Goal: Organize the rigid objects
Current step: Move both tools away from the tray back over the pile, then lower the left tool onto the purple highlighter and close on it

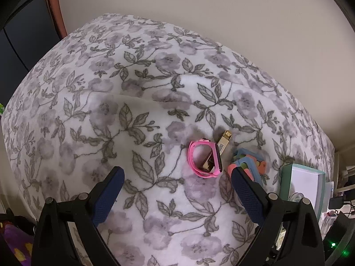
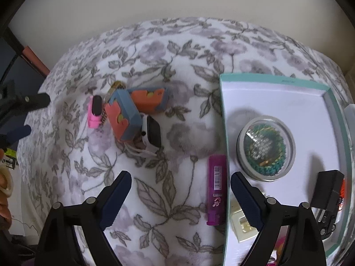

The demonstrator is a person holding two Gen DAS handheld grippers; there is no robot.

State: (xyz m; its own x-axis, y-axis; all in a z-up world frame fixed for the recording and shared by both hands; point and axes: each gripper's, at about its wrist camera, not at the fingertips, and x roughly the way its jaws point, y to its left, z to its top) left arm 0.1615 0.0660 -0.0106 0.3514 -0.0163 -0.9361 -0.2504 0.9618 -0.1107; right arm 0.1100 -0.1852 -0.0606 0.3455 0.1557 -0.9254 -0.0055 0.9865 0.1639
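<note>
My right gripper is open, pointing steeply down at the floral blanket. A purple marker-like stick lies on the blanket between its fingers, close to the right finger, with no pad touching it. Further off lie two blue-and-orange boxes, a white smartwatch and a pink watch. My left gripper is open over bare blanket, with the pink watch, a gold item and the boxes just beyond its right finger. It also shows in the right wrist view as the left gripper.
A white tray with a teal rim lies at the right, holding a round clear-lidded container, a black adapter and a cream flat piece. The same tray sits at the blanket's right edge. A person's hand shows at far left.
</note>
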